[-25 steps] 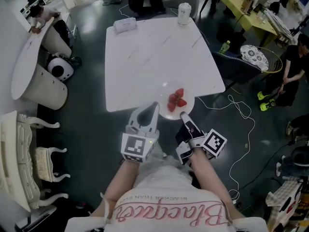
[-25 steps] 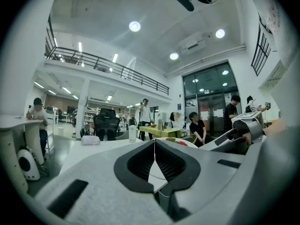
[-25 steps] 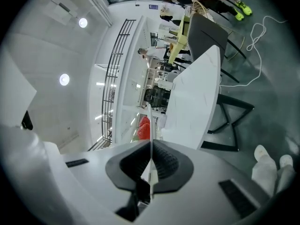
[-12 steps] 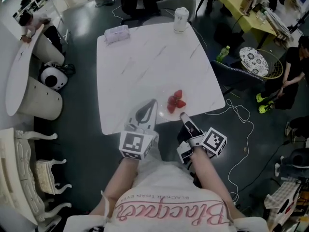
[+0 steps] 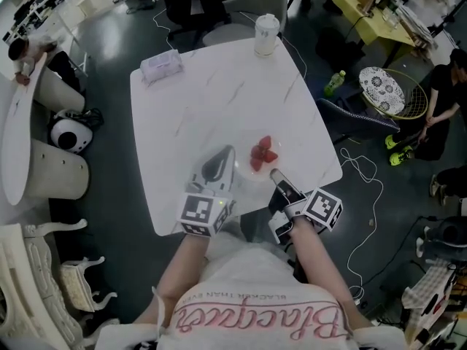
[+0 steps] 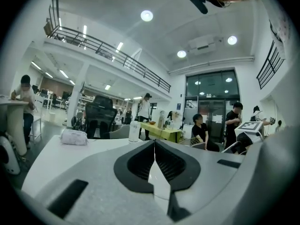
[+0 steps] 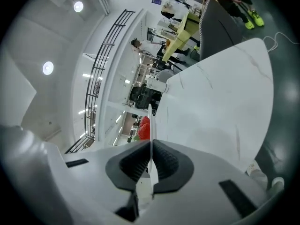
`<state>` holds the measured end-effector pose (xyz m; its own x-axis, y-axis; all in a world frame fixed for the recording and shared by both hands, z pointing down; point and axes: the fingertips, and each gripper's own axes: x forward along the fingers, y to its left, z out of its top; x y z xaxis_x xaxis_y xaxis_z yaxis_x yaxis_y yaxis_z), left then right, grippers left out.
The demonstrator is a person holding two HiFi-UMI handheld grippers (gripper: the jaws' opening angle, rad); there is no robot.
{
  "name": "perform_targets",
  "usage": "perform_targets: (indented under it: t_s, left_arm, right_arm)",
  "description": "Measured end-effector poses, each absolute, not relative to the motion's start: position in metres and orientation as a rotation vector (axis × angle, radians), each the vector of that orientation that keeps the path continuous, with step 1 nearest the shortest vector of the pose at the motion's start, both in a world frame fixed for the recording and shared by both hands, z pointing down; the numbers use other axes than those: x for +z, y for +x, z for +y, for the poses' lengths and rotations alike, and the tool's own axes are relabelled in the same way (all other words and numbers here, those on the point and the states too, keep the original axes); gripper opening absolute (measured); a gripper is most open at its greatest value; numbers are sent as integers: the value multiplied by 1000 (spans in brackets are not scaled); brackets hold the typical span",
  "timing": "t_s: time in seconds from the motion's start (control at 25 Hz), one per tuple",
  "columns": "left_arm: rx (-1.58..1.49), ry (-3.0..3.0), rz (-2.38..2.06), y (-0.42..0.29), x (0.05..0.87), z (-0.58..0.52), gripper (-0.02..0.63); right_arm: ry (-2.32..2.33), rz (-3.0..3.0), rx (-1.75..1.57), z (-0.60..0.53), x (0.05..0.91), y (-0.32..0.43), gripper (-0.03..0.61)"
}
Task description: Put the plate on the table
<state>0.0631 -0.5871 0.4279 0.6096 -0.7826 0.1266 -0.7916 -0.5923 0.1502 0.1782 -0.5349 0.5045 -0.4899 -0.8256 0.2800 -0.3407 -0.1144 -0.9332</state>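
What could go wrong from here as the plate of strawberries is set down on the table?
1. The strawberries lie loose on the plate; a tilt could roll them off.
2. The left tongs and right tongs pinch only its thin rim, so it might slip.
3. The plate is close to the near edge of the table; left there, it could be knocked off.

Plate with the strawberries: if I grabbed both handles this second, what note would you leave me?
Left claw: shut on the near rim of the plate.
Right claw: shut on the same rim, beside it.
The plate, carrying strawberries, is over the table near its front edge; I cannot tell if it touches.
Left to do: lower it flat, open both claws.
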Motion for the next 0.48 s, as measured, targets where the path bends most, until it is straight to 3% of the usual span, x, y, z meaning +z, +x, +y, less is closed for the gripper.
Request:
perform_targets:
  t_s: [0.48]
  left_arm:
    - [155,2552,-1311,56,470,-642,6]
  right_arm:
    - [-1349,1938,-1792,-599,564,178,14]
